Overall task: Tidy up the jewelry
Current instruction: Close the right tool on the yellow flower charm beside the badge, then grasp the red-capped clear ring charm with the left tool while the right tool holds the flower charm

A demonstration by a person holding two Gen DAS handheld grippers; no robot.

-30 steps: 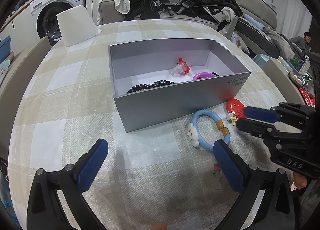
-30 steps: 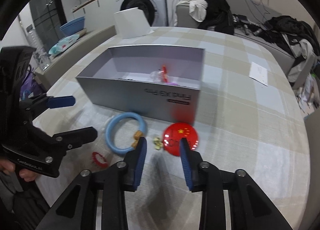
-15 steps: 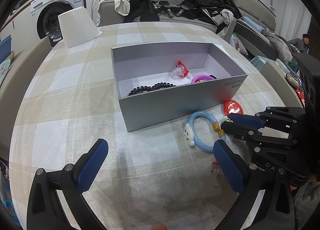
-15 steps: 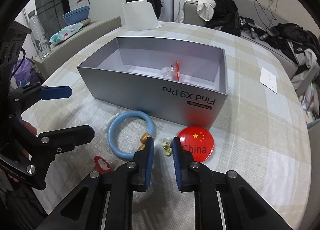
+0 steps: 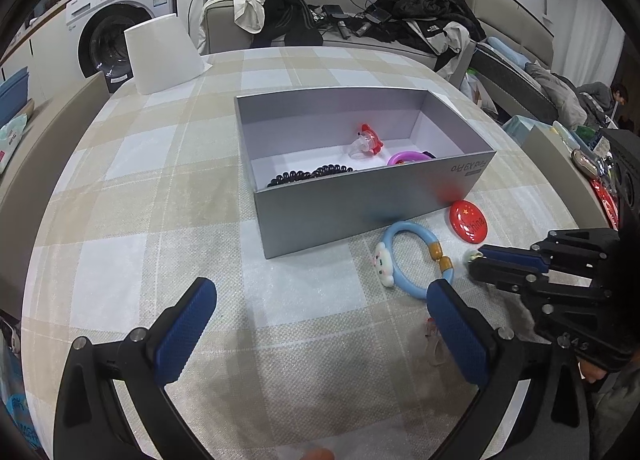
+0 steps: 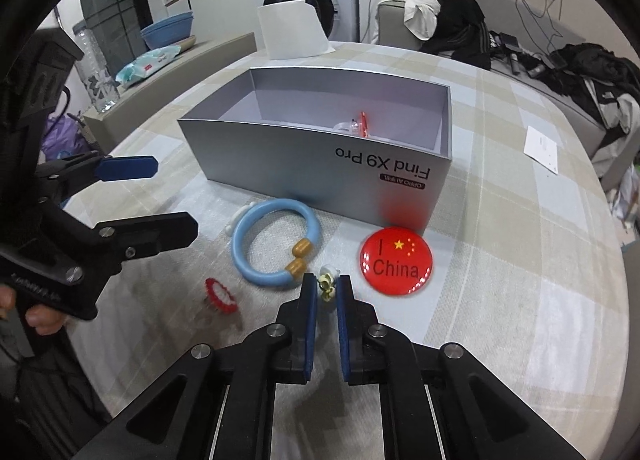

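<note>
A: Where is the right gripper (image 6: 327, 292)?
B: On the cloth (image 6: 500, 300) in front of the box (image 6: 320, 164), its pads clamped on a small yellow-white charm (image 6: 328, 285), between the blue bangle (image 6: 276, 246) and the red badge (image 6: 396, 260).
A: And the left gripper (image 5: 320, 320)?
B: Spread wide, holding nothing. A red ring (image 6: 219, 296) lies beside it, probably a hair tie; it's blurred.
</note>
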